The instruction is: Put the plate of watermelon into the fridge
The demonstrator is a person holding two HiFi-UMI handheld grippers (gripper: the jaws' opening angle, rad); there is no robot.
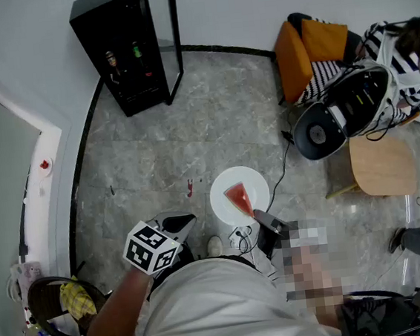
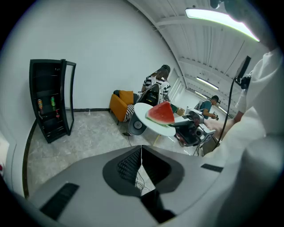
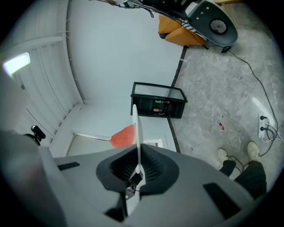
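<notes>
A white plate (image 1: 227, 188) carrying a red watermelon slice (image 1: 238, 198) hangs level above the grey stone floor. My right gripper (image 1: 260, 218) is shut on the plate's near rim. In the right gripper view the plate (image 3: 135, 126) stands edge-on between the pads, with the watermelon (image 3: 123, 136) on its left face. The black fridge (image 1: 127, 49) stands at the far wall with its glass door (image 1: 173, 33) swung open; drinks sit on a shelf inside. My left gripper (image 1: 177, 226) is low at the left, shut and empty (image 2: 141, 153), and sees the plate (image 2: 146, 123) and the fridge (image 2: 49, 104).
An orange chair (image 1: 299, 53), a round black-and-white appliance (image 1: 342, 112) and a wooden stool (image 1: 381, 166) crowd the right side, with a person in stripes behind them. Cables and a power strip (image 3: 262, 123) lie on the floor. A bin (image 1: 60, 306) sits at lower left.
</notes>
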